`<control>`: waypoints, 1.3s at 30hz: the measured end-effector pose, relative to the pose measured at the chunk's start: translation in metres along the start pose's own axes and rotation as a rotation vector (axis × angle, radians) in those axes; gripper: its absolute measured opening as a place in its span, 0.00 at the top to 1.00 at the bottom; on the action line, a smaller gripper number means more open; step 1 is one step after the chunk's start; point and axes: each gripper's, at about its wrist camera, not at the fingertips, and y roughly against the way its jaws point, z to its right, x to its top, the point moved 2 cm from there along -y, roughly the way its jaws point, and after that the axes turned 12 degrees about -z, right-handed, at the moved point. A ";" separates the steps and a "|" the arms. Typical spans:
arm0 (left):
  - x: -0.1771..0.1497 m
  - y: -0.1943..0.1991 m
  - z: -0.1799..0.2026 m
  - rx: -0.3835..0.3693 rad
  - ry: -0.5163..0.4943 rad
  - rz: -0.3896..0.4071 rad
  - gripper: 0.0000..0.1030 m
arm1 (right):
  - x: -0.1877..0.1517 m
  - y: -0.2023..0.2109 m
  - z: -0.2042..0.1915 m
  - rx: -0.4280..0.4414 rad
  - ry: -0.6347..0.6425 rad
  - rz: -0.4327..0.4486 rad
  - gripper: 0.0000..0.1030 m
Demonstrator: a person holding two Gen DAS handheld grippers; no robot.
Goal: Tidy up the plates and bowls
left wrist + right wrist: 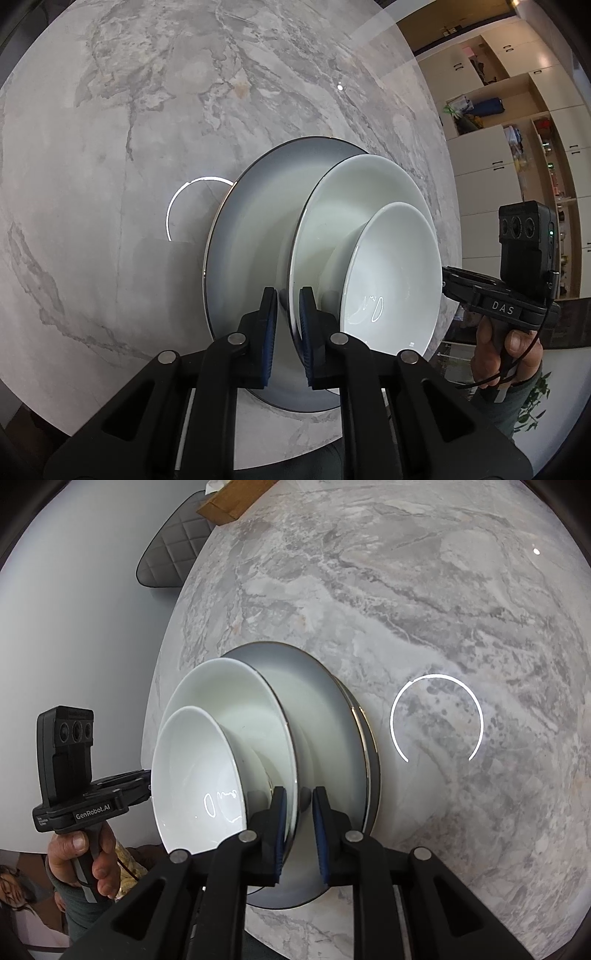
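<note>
My left claw (288,295) and right claw (298,794) each straddle the white plate's (354,192) rim, jaws narrow; whether the pads press it I cannot tell. That plate lies on the grey plate (258,206) on the marble table (110,147), with the bowl (395,266) inside it.

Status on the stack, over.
Left gripper, right gripper astride white plate rim, pads slack. Bowl on top, grey plate beneath. Nothing blocking.

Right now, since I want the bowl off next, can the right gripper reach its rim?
Probably yes: the bowl sits topmost, rim bare, beside the right gripper, which straddles the edge of the white plate.
</note>
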 end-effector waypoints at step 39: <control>-0.143 0.078 0.081 0.308 -0.221 0.615 0.17 | -0.131 0.059 -0.032 -0.167 0.138 0.494 0.15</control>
